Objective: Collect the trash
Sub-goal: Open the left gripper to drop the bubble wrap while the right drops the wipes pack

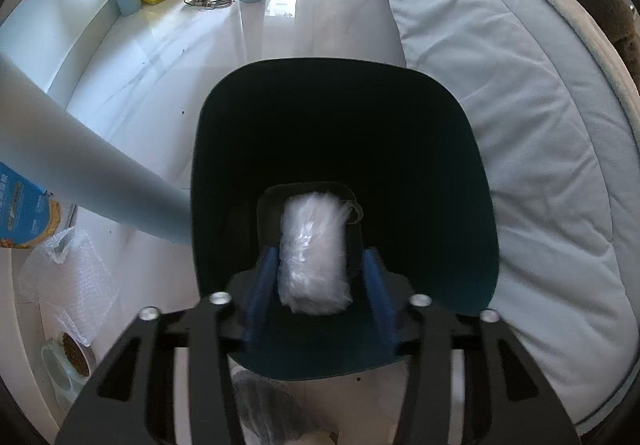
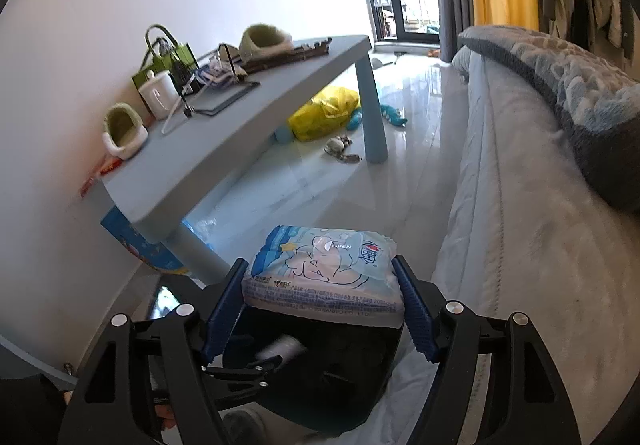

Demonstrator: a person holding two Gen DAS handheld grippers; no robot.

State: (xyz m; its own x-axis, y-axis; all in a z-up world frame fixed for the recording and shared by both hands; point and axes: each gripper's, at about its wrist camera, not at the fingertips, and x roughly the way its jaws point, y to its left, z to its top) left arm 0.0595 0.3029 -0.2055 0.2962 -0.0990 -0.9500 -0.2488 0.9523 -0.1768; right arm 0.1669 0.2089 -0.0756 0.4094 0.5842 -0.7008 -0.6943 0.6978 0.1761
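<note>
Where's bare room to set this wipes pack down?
Bare floor runs between the table leg and the mattress. The tabletop's front edge, right of the green slipper, is free. Crowded: the wall side around the mug, and under the table by the yellow bag.

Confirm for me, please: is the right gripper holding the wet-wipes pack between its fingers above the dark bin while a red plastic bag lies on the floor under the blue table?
Not quite: the plastic bag under the blue table is yellow, not red, as the right wrist view shows. The rest holds: the right gripper holds the wet-wipes pack between its fingers above the dark bin.
</note>
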